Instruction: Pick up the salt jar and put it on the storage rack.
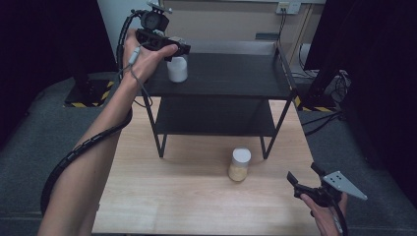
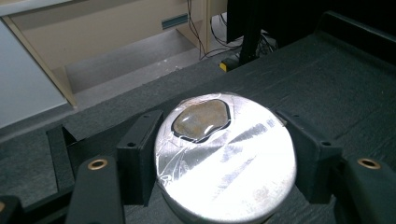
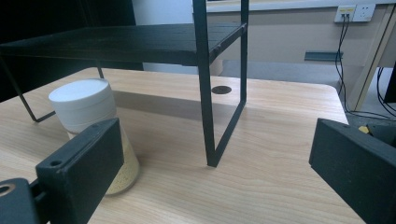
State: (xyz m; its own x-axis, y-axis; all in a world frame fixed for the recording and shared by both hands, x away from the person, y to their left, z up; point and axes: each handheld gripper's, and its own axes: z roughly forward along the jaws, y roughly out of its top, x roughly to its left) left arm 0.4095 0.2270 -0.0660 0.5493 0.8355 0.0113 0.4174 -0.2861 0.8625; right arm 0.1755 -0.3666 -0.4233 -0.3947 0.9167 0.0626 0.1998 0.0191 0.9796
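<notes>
Left gripper [image 1: 178, 50] is clamped on a white jar [image 1: 177, 69] at the far-left of the black shelf [image 1: 231, 73]; right gripper [image 1: 306, 178] sits near-right, jaws spread wide.

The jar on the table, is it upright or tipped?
Upright. The jar stands on its base on the table, white lid on top, yellowish contents settled low.

No readable text, label or number shows anywhere.
</notes>
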